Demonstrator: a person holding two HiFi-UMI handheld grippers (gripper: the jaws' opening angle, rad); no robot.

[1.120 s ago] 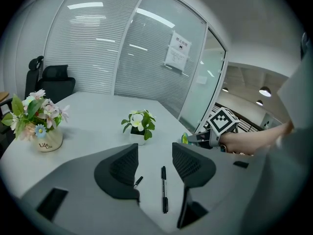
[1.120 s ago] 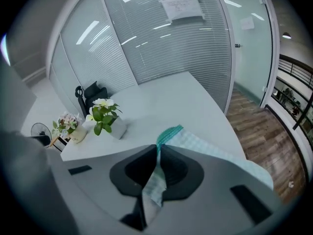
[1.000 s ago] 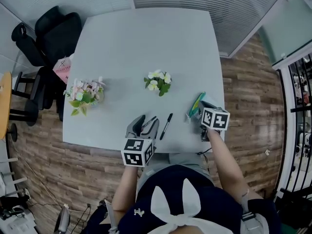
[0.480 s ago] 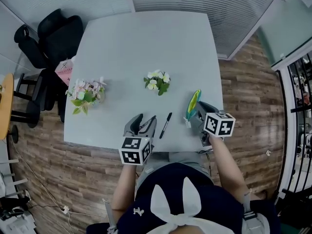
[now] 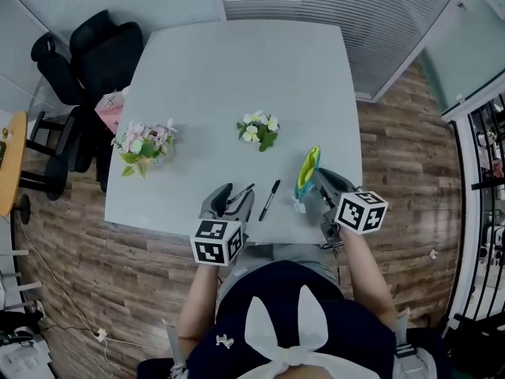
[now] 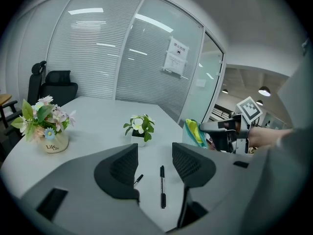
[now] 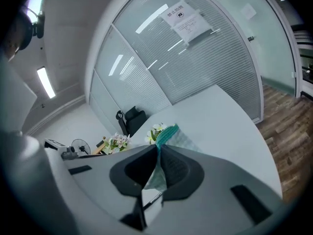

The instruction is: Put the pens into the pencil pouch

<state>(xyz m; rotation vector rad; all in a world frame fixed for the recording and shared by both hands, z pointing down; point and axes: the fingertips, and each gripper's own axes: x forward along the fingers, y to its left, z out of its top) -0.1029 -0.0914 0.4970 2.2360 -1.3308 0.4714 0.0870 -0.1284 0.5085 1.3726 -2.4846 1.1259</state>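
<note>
Two black pens lie on the grey table [image 5: 237,69] near its front edge: one pen [image 5: 269,200] [image 6: 162,185] in full view, the other pen [image 5: 240,196] [image 6: 138,179] partly hidden by a jaw. Over them hovers my left gripper [image 5: 233,199] [image 6: 154,163], open, gripping neither. The teal and yellow pencil pouch [image 5: 307,174] [image 6: 194,132] [image 7: 168,133] stands on edge, raised off the table at the right. My right gripper [image 5: 319,186] [image 7: 157,155] is shut on its lower edge.
A small pot of white flowers [image 5: 258,130] stands mid-table and a pink bouquet [image 5: 144,143] near the left edge. A black office chair [image 5: 87,54] is beyond the table's left corner. Glass walls with blinds surround the table.
The right gripper has risen and drawn back toward the near edge with the pouch, which went from lying flat to standing on edge. The left gripper has stayed put.
</note>
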